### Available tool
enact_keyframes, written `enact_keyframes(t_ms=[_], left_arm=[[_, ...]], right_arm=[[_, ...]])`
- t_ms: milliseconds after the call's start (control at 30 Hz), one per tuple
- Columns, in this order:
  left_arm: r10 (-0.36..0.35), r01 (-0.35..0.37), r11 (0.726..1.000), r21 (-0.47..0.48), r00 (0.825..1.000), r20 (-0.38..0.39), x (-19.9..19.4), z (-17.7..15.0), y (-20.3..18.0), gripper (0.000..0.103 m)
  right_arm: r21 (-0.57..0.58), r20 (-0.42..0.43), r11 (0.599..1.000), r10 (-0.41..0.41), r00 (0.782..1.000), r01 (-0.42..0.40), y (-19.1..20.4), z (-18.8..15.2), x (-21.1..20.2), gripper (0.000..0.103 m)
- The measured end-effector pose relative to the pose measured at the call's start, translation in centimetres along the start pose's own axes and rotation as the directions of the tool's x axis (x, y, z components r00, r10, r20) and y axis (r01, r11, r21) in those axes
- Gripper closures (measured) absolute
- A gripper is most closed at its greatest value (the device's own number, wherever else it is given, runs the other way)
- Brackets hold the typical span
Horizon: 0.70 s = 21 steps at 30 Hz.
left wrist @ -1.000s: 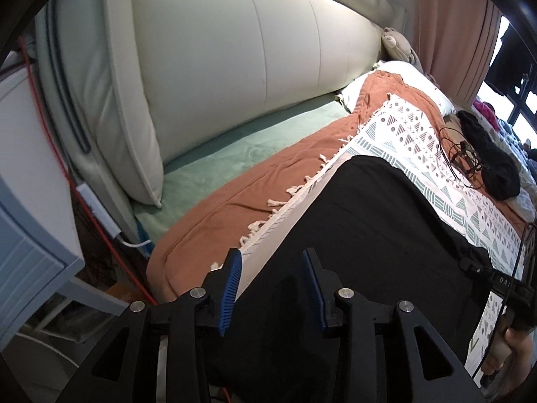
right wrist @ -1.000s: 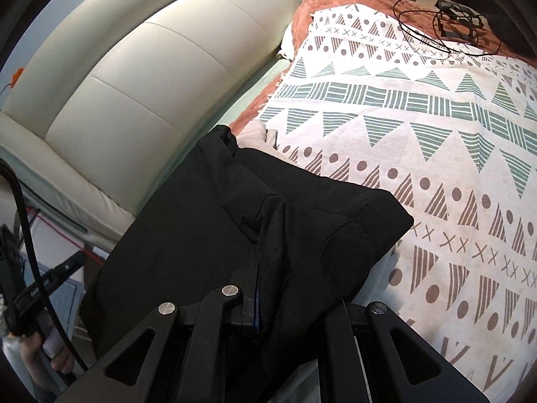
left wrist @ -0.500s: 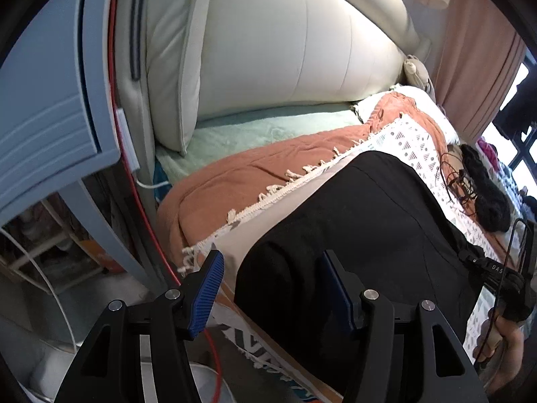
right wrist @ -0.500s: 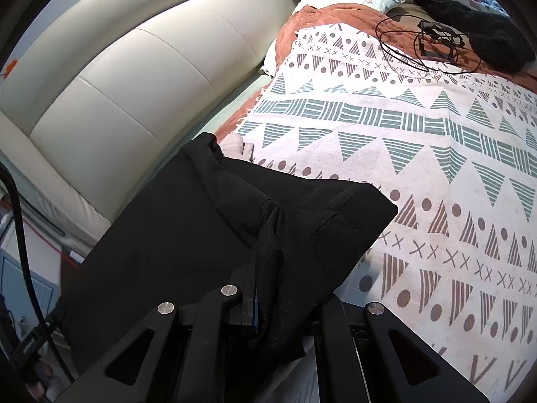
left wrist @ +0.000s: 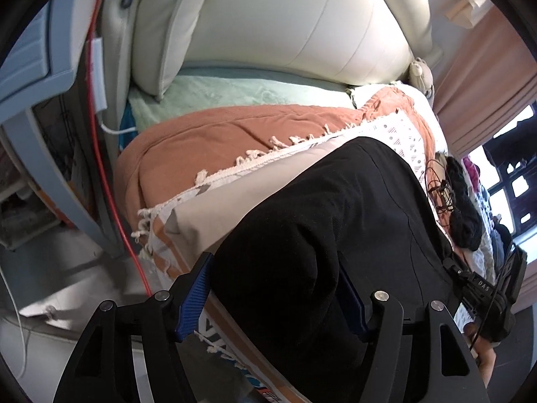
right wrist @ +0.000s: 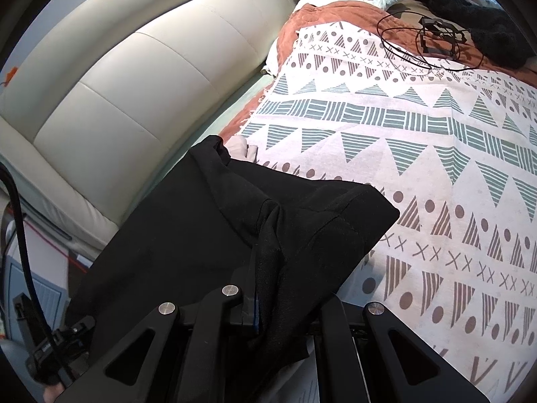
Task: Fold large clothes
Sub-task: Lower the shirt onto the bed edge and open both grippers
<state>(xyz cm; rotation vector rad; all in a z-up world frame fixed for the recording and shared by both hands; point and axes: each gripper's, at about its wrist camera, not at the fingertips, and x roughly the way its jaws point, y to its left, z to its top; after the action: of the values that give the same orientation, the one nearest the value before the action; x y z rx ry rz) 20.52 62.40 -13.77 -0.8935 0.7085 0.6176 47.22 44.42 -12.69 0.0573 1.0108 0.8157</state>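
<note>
On the bed (right wrist: 436, 154): one black garment (right wrist: 208, 235), one patterned blanket (right wrist: 402, 127), one cable tangle (right wrist: 433, 40), two grippers.

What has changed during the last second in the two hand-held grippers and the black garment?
The left hand-held gripper opened wider and dropped toward the bed's edge; its fingers now straddle the black garment edge, not yet closed. The right hand-held gripper stayed shut on a bunch of the garment, shifting only slightly. The patterned blanket and cable did not move.
</note>
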Motion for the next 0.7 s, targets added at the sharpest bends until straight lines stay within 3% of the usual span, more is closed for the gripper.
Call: enact_keyframes(t_ms=[200,400,533,700], left_arm=[[0.014,-0.015,0.999,0.030,1.000,0.017,0.9,0.9,-0.3,0.035],[0.048,-0.050,0.997,0.065,0.998,0.039,0.4,0.4,-0.3,0.033],[0.072,-0.073,0.996,0.047,0.997,0.037,0.2,-0.2,0.2,0.025],[0.105,-0.107,0.993,0.057,0.994,0.040,-0.6,-1.3,-0.2,0.025]], right_arm=[[-0.007,0.008,1.000,-0.008,1.000,0.008,-0.2,0.6,-0.1,0.096],[-0.021,-0.050,0.999,-0.025,0.998,0.024,-0.8,-0.2,1.4,0.093],[-0.004,-0.073,1.000,-0.022,0.997,0.022,-1.9,-0.5,1.4,0.082],[-0.033,-0.077,0.997,-0.078,0.994,0.076,-2.4,-0.9,0.1,0.068]])
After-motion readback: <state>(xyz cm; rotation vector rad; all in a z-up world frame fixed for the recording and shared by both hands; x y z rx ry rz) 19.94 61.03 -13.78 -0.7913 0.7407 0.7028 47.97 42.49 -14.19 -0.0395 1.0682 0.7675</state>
